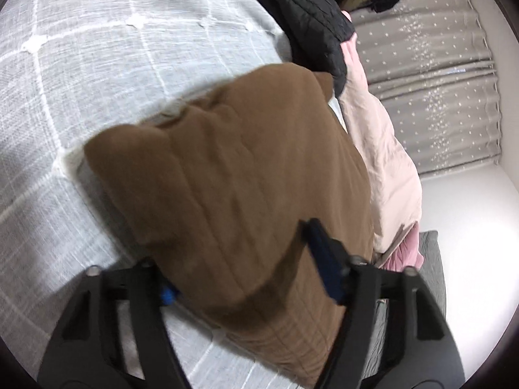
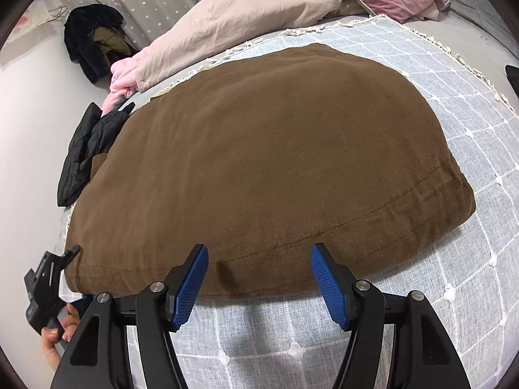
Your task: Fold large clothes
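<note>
A brown garment (image 2: 259, 162), thick and already folded into a plump block, lies on a bed (image 2: 454, 227) covered by a pale grey checked spread. The right gripper (image 2: 259, 278) stands open just short of the garment's near hem, its blue pads spread apart and holding nothing. The left gripper (image 1: 249, 269) straddles the garment's corner: one blue finger (image 1: 324, 259) rests on top of the cloth and the other is tucked beneath the edge, with the fabric between them; whether the pads are truly pressing cannot be told, so the hold looks partial. The likely trouble is that a bite on so bulky a stack may catch only the top layers, letting the lower ones sag and the fold spring open when lifted. Beyond both grippers, touching the garment's far side, lie a black jacket (image 2: 84, 152) and a pink quilt (image 2: 246, 9); dragging the fold that way could snag them or bunch the spread.
</note>
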A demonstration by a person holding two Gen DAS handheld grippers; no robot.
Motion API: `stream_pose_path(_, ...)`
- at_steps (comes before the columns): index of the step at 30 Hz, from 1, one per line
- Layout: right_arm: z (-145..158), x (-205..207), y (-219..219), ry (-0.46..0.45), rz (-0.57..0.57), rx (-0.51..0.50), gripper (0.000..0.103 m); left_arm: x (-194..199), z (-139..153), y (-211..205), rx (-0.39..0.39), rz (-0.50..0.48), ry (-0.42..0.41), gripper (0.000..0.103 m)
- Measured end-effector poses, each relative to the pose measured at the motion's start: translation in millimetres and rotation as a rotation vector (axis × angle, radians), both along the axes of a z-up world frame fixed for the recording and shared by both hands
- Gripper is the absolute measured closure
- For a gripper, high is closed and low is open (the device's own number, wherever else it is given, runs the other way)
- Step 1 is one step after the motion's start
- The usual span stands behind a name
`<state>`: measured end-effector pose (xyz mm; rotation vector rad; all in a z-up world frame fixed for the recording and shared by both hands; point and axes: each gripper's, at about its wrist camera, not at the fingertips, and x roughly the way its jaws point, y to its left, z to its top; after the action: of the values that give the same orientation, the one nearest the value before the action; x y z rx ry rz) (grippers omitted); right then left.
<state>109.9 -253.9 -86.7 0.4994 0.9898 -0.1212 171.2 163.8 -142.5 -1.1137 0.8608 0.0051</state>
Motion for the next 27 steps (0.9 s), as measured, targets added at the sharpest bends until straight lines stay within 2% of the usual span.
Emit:
stream_pose_path(3,0.8,-2.5,0.8,-0.007,0.002,-0.016,0.036,-0.7,-1.8,5.7,-0.032,0.016,0.004,0.049)
stream_pose_path(6,1.9,-4.7,2.7,-0.01,0.011,-0.025,0.036,-2.6,-1.2,6.5,-0.01,0.019,-0.003,0.061)
stream_pose_path(8,2.8,-5.9,3.4,-0.012,0.017,-0.029,0.036,-4.4,6.0,4.5,0.044,0.009,-0.021,0.073)
stream_pose_path(11,3.4,-8.1,1.2,-0.015,0.014,-0.017,0.036,-4.2,28.2,-5.5,0.15,-0.011,-0.075,0.081)
stream_pose_path(13,4.2,-9.0,-3.0,-0.019,0.006,-0.009,0.036,-3.0,50.7,-16.6,0.239,-0.036,-0.138,0.083)
stream_pose_path(17,6.5,-8.5,-11.0,-0.032,-0.004,0.01,0.036,-6.0,92.5,-37.9,0.356,-0.076,-0.25,0.084)
stream_pose_path(23,7.0,-3.9,-28.0,-0.042,-0.015,0.027,0.036,-12.2,139.0,-79.1,0.436,-0.118,-0.405,0.085)
stream_pose_path(27,5.1,-2.1,-47.4,-0.046,-0.054,0.073,0.036,-17.0,166.3,-129.8,0.505,-0.192,-0.514,0.085)
